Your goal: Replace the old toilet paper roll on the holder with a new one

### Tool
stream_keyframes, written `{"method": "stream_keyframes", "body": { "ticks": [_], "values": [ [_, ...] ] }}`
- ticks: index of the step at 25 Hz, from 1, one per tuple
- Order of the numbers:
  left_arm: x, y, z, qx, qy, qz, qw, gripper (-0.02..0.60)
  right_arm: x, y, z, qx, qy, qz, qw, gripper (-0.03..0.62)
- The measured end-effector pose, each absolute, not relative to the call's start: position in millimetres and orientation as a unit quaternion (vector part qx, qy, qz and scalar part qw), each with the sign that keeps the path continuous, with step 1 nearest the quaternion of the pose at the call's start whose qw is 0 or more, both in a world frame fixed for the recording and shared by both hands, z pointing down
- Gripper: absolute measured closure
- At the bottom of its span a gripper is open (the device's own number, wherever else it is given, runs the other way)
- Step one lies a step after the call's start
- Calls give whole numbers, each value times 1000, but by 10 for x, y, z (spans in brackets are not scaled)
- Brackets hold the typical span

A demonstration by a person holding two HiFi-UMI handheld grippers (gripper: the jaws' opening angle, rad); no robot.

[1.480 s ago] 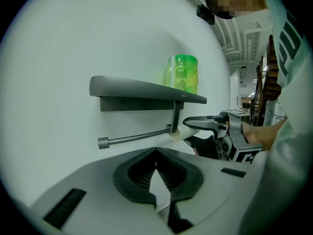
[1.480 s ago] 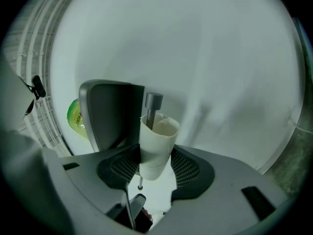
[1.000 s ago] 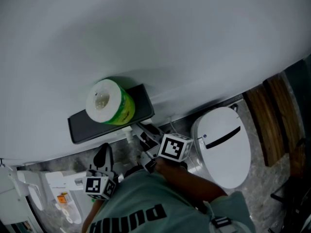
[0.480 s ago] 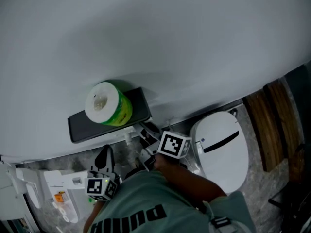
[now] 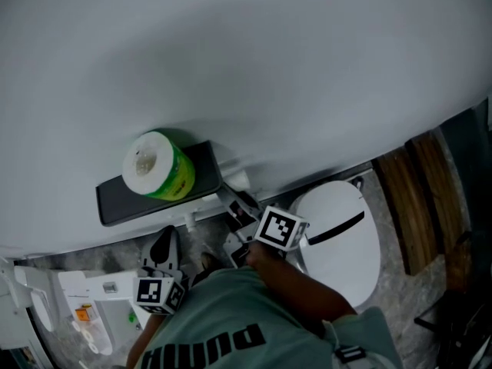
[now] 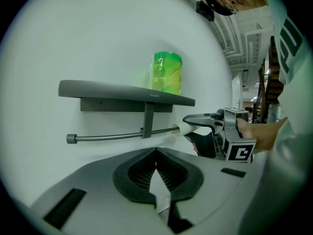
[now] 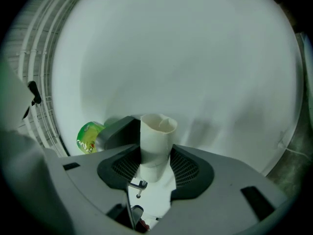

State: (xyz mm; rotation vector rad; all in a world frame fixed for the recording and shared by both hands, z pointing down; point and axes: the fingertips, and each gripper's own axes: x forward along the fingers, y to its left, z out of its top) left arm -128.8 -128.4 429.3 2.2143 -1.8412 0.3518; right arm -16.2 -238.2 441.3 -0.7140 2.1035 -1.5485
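Tube (image 7: 156, 141) in right gripper (image 5: 240, 210): white card, bare of paper, clamped across its lower part between both pads. Points its open end toward wall (image 5: 269, 68), rim a little dented. Lies level in left gripper view, open end right at free tip of rod (image 6: 107, 136); on or off that tip, cannot tell.

Above rod, dark shelf (image 6: 107, 89) fixed to wall and joined to rod by one short bracket. On shelf, new roll (image 5: 157, 177) in green wrap, standing upright, hollow core facing up in head view. Well apart from tube and from both grippers.

Left gripper (image 5: 163, 248) low and to left of right one in head view, below shelf's front edge, aimed at rod and wall. Jaw tips together, grasping nothing. Touches neither rod nor shelf.

Toilet (image 5: 338, 244) just to right of right gripper in head view, white, lid down, close against wall. Mottled floor (image 5: 400, 298) around it, with wooden strip further right. At bottom of head view, shirt (image 5: 231, 321) and bare forearm leading up to right gripper's marker cube.
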Motion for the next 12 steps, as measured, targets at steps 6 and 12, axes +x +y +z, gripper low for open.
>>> {"method": "stream_keyframes", "body": {
  "ticks": [6,12],
  "values": [
    [-1086,-1391,4297,768,-618,112,125,578,96,-2463,4380,-279,759,-547,217,401],
    [-997,-1436,4357,772,-614,108,128,578,322,-2531,4400,-304,756,-541,211,401]
  ]
}}
